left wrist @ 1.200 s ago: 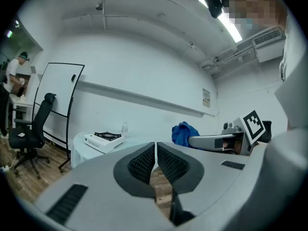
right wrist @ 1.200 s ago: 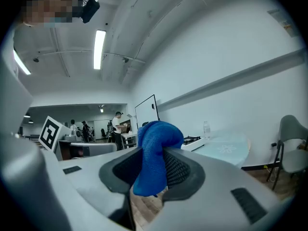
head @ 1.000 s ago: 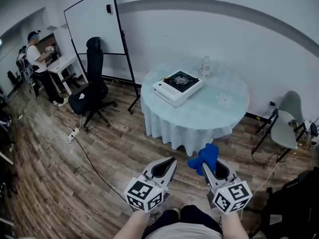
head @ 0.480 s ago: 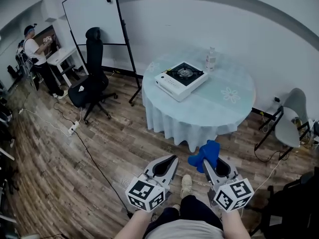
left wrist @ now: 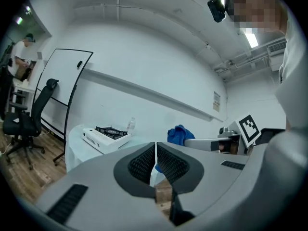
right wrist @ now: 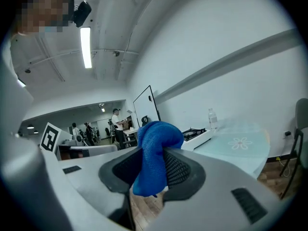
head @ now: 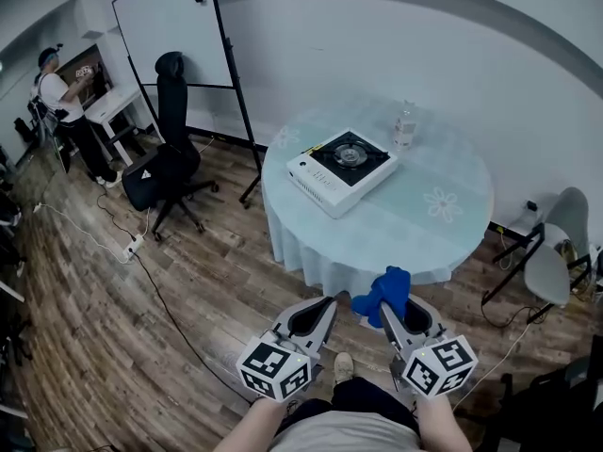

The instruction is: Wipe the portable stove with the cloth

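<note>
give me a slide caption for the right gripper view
Right hand-held gripper clamps a blue cloth, with the portable stove on the table ahead.

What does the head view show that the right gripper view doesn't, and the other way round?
Only the head view shows the power strip with its cable, and the marker cube on the right gripper. Only the right gripper view shows the ceiling light and, close up, the jaws shut on the blue cloth. Both show the blue cloth, the round table, the portable stove and the bottle.
</note>
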`<state>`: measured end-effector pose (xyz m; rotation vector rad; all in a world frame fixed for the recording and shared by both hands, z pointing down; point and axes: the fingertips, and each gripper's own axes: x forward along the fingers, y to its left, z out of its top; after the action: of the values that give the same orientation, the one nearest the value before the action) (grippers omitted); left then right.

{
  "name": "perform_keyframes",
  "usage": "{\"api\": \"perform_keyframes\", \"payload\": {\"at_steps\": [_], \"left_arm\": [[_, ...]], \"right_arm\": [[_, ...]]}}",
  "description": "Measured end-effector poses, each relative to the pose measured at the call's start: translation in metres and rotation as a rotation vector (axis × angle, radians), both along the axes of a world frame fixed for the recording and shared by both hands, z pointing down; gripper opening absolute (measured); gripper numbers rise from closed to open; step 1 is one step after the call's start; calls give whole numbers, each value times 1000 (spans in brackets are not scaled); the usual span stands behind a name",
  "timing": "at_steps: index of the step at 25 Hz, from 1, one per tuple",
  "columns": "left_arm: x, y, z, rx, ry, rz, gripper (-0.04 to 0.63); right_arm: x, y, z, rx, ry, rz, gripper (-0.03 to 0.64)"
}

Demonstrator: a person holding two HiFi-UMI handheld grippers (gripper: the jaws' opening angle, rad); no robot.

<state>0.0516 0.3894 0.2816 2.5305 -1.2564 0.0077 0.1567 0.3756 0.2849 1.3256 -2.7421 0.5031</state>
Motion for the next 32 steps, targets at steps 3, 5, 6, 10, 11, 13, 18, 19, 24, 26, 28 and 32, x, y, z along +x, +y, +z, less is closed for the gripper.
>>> {"api": "perform_keyframes", "payload": {"at_steps": [3, 5, 6, 10, 11, 13, 18, 19, 24, 26, 28, 32], "left_arm": [[2, -31, 3, -9, -15, -9, 29], [3, -52, 4, -11, -23, -14, 29], [5, -63, 5, -13, -28, -13, 29], [13, -97, 7, -19, -50, -11, 29], [15, -103, 6, -16, -51, -12, 29], [19, -116, 6, -12, -53, -13, 29], [25, -139, 12, -35, -49, -20, 29], [26, -143, 15, -42, -45, -19, 29], [20, -162, 23, -64, -25, -16, 29], [14, -174, 23, -64, -26, -15, 29], [8, -190, 24, -69, -21, -10, 29], [-6, -227, 36, -95, -31, 5, 29]], "right_arm": [[-1, -30, 2, -7, 3, -37, 140], [-1, -50, 6, -10, 15, -50, 140], [0, -60, 8, -13, 23, -51, 141], [9, -94, 15, -15, 52, -62, 141], [11, -101, 17, -16, 54, -66, 141], [14, -115, 20, -19, 53, -74, 141], [16, -136, 21, -22, 37, -86, 141], [16, -139, 22, -20, 42, -87, 141], [19, -159, 34, -53, 25, -75, 141], [22, -172, 34, -61, 13, -58, 141], [23, -187, 36, -62, 20, -33, 141], [12, -220, 44, -81, 19, 0, 141]]}}
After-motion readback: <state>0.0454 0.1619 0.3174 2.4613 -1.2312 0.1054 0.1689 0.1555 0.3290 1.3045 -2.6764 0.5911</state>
